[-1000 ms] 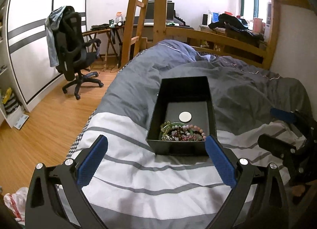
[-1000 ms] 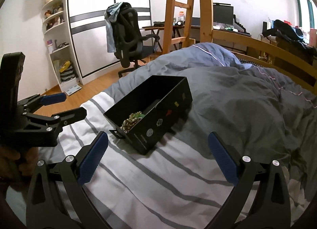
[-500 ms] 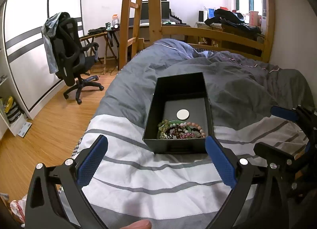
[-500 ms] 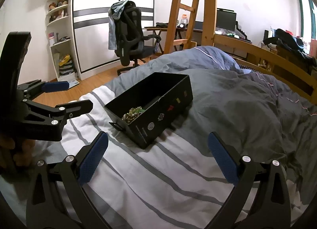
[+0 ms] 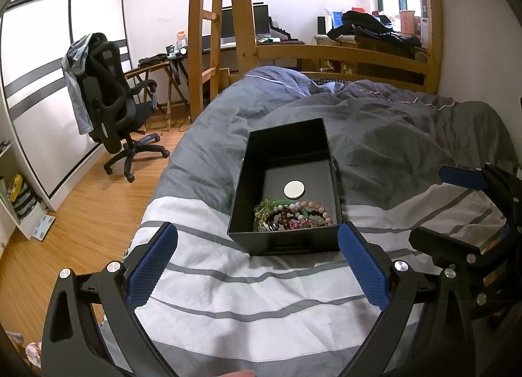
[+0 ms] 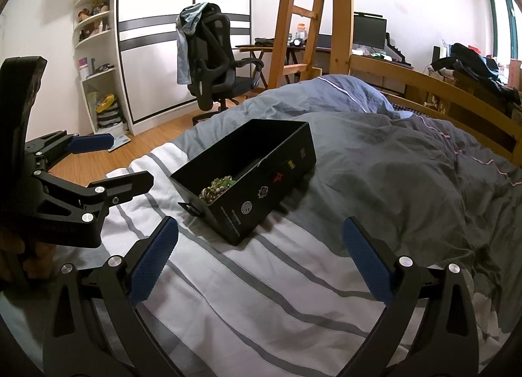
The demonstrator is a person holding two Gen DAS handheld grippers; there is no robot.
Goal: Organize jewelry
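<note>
An open black box (image 5: 284, 243) (image 6: 261, 194) sits on the striped bed cover. Beaded bracelets (image 5: 290, 217) (image 6: 217, 189) lie heaped at its near end, beside a round white disc (image 5: 294, 188) on the box floor. My left gripper (image 5: 257, 263) is open, held back from the near wall of the box with nothing between its fingers. My right gripper (image 6: 259, 253) is open too, to the right of the box and short of it. In the left wrist view the right gripper (image 5: 456, 207) shows at the right edge, and in the right wrist view the left gripper (image 6: 107, 161) shows at the left.
The bed (image 5: 261, 295) has a grey and white striped cover with a rumpled grey duvet (image 5: 375, 122) behind the box. A wooden ladder (image 5: 212, 34) and bed rail (image 5: 342, 54) stand beyond. An office chair (image 5: 111, 106) stands on the wooden floor at left.
Both grippers have drawn slightly back and up from the box, so more of the room shows. The box and bracelets have not moved. Both grippers stay open.
</note>
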